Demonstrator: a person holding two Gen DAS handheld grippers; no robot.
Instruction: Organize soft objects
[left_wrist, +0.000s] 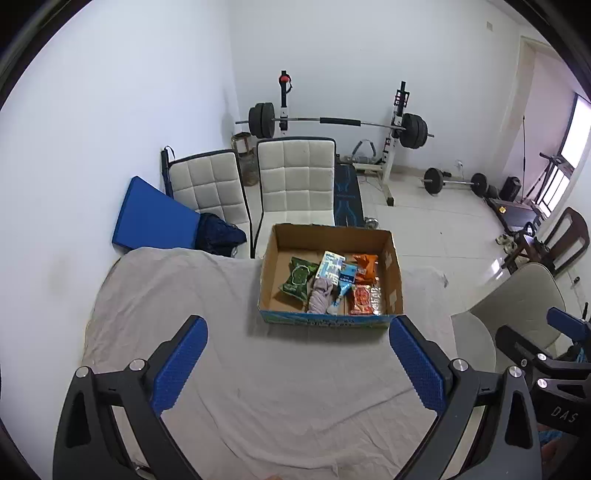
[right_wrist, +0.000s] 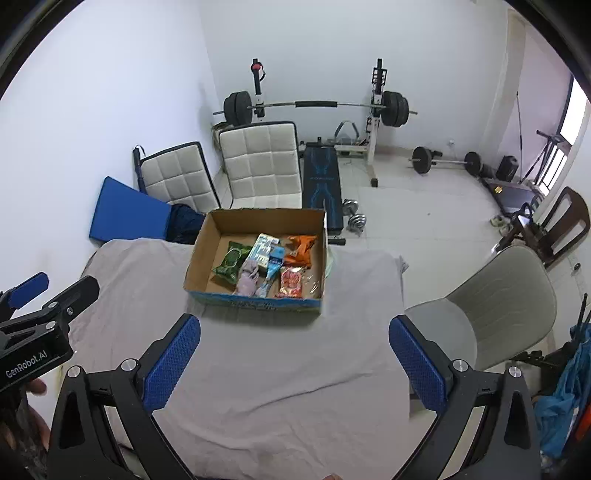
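- The left tongs hang spread wide and empty above the wrinkled grey cloth that covers the desk.
- The open brown cardboard box with a blue printed front sits on the cloth towards the far edge, ahead of both tongs and well apart from their tips.
- Inside the box, from left to right: a green soft packet, a bundle of lilac-grey fabric, a pale blue-and-white pack, a small blue pouch, an orange crinkled packet at the back, and a red-and-clear wrapped packet at the front.
- The lilac bundle seems to lie against the green packet, though the view is too small to be sure.
- The right tongs are likewise spread wide, holding nothing, over the bare cloth.
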